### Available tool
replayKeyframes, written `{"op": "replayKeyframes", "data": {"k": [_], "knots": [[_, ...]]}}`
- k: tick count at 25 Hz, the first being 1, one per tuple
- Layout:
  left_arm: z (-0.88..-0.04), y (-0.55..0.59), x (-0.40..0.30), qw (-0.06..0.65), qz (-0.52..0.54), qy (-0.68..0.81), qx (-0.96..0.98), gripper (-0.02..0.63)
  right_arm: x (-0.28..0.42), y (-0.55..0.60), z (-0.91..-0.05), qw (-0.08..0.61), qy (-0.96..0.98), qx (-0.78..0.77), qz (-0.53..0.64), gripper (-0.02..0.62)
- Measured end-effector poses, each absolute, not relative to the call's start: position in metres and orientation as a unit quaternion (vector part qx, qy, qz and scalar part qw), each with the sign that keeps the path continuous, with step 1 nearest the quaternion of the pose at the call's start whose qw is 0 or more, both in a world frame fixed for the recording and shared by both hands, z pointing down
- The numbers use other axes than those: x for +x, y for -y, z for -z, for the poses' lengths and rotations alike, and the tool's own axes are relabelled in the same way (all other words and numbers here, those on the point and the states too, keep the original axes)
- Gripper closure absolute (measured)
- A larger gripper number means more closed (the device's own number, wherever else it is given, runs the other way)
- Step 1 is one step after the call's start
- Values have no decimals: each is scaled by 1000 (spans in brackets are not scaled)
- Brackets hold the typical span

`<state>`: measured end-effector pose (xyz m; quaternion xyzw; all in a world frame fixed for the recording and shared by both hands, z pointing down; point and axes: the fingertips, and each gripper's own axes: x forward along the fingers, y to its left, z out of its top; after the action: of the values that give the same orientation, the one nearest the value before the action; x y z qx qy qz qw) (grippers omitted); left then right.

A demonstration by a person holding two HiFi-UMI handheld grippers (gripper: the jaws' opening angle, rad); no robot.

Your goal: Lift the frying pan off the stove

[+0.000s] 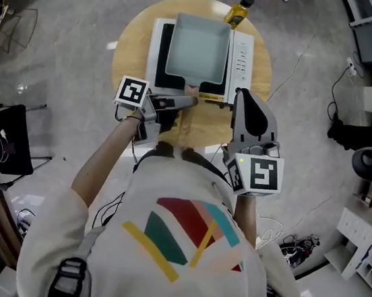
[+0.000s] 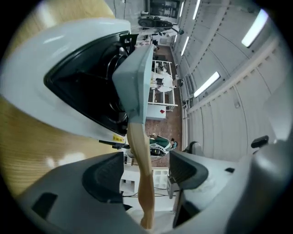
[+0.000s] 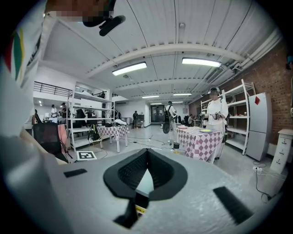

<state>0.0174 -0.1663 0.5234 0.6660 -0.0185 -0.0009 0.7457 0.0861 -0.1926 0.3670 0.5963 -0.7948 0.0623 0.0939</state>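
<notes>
While my left claw [image 2: 146,167] stands spread wide around the wooden handle [image 2: 139,151], neither pad touches the wood, so nothing is secured yet. The square grey-green frying pan [image 1: 200,44] sits flat on the induction stove [image 1: 242,60] in the middle of the round wooden table [image 1: 135,43], its handle reaching toward the table's near edge where I hover. My right claw [image 3: 147,153] is pressed together on nothing and held above the near edge, to the right of the stove, so it gives no support. The main risk, as I judge it, is the grip itself. The handle is slim, rounded and smooth, and it sits closer to one pad than the other. If I close unevenly, the wood may roll or skid out between the pads. I also seem to be far down the handle, away from the pan body, so the pan's weight would pull hard on the hold. The front could then dip, or the pan could twist about the handle as it leaves the glass. A tilted pan might scrape the stove top or drag the stove toward the near edge. A swing to the far side could reach the yellow bottle [image 1: 236,14] standing at the far edge of the table.
</notes>
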Motion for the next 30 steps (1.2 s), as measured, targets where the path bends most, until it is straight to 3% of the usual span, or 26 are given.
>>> {"op": "replayKeyframes", "data": {"k": [10,18,30], "knots": [[-515,150,46,763,-1,-71,642,341,84,189,-380,106,791,598,-77,597],[-520,143,51,753,-31,-72,653,572,86,187,-383,109,785,604,-78,597],[-519,142,53,746,-21,-68,662,578,86,179,-389,112,785,604,-81,597]]}}
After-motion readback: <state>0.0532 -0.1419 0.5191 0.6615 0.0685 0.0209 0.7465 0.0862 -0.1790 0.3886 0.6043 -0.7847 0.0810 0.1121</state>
